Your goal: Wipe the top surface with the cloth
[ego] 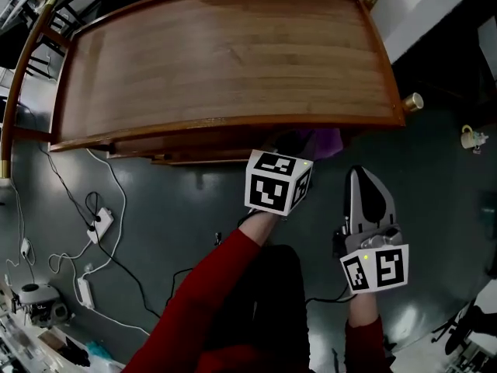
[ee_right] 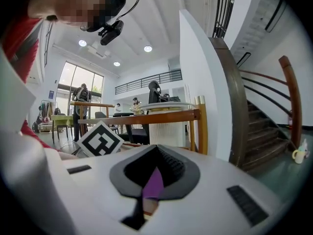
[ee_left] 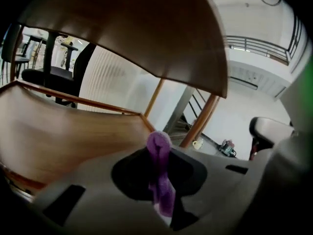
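The wooden top surface is a wide curved board with a raised rim, and it is bare. A purple cloth hangs just below its front edge, towards the right. My left gripper reaches under that edge and is shut on the cloth, which sticks up between its fingertips. Above it I see the board's underside, and a lower shelf lies to its left. My right gripper stands to the right and lower, over the floor and apart from the cloth, shut with nothing held.
Brass-capped corner posts stand at the table's right end. White cables and power strips lie on the grey floor at the left. A mug sits on the floor at the right, near a staircase.
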Demonstrator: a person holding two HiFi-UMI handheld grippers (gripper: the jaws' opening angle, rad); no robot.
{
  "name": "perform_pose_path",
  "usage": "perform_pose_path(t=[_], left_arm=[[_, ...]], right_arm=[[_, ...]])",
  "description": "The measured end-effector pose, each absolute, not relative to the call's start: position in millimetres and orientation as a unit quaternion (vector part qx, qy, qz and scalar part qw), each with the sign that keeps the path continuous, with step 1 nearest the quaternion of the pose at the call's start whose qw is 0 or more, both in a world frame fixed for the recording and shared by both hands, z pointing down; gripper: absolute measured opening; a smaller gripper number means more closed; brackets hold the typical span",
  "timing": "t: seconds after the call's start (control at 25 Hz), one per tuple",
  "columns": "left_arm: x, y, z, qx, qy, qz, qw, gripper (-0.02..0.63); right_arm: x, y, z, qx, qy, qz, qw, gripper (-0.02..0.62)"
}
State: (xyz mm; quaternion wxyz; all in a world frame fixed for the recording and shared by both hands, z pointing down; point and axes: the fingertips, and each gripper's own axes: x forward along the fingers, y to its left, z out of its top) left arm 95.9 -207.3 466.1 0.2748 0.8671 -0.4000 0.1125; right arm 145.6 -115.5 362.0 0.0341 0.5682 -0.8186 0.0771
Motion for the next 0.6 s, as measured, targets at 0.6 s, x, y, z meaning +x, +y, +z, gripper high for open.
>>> perform_pose_path(t=[0.6], left_arm=[[-265,-179,490,0.686,-0.673,0.180,0.209,0.054]], right_arm=[[77,-131,377,0.505,-0.858,0.086,0.034,0.012]])
